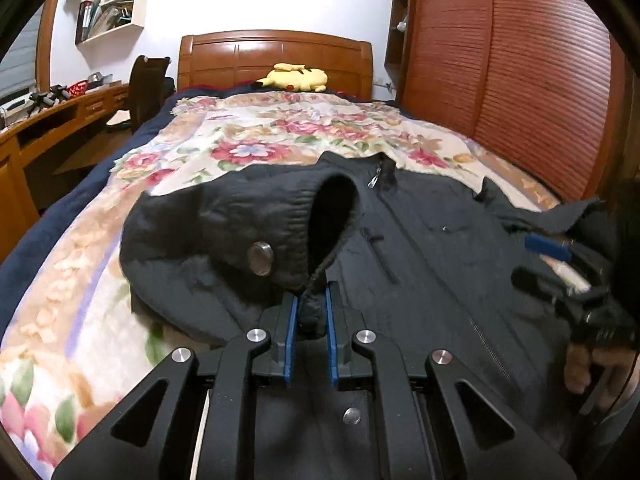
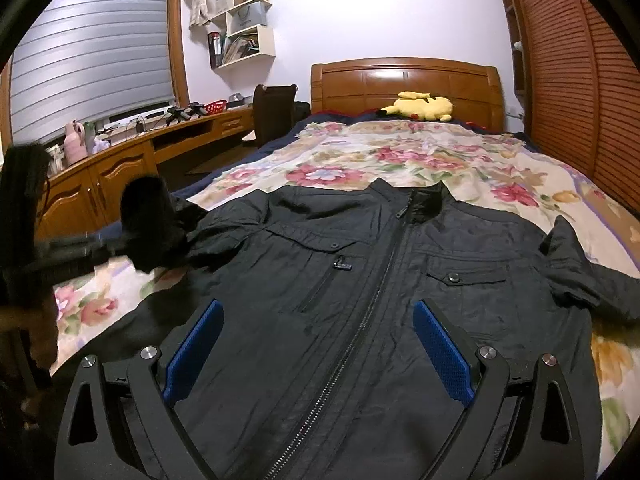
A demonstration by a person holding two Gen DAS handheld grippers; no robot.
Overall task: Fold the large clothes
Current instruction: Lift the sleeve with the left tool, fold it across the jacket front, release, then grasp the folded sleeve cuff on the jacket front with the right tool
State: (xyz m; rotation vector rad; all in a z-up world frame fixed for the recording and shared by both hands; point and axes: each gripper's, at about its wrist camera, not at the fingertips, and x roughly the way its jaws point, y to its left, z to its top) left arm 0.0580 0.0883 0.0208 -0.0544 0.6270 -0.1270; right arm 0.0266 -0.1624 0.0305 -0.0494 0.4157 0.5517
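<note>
The left hand-held gripper (image 1: 311, 312) is clamped on the ribbed cuff (image 1: 320, 216) of the black zip-up jacket (image 2: 384, 300) lying on the floral bed (image 2: 400, 160) ahead; lay the sleeve flat across the chest, while the right hand-held gripper (image 2: 316, 344), jaws apart, hovers empty above it

We see a black jacket (image 2: 380, 280) on a cream blanket (image 2: 400, 160) patterned with pink flowers, a yellow plush (image 2: 420, 106) beyond the jacket.

A wooden headboard (image 2: 406, 80) is standing against the pale wall (image 2: 360, 12). A grey blind (image 2: 92, 52) is covering the window above a long wooden desk (image 2: 120, 168). White shelves (image 2: 244, 32) are hanging left; slatted wardrobe doors (image 2: 580, 80) are lining the right.
</note>
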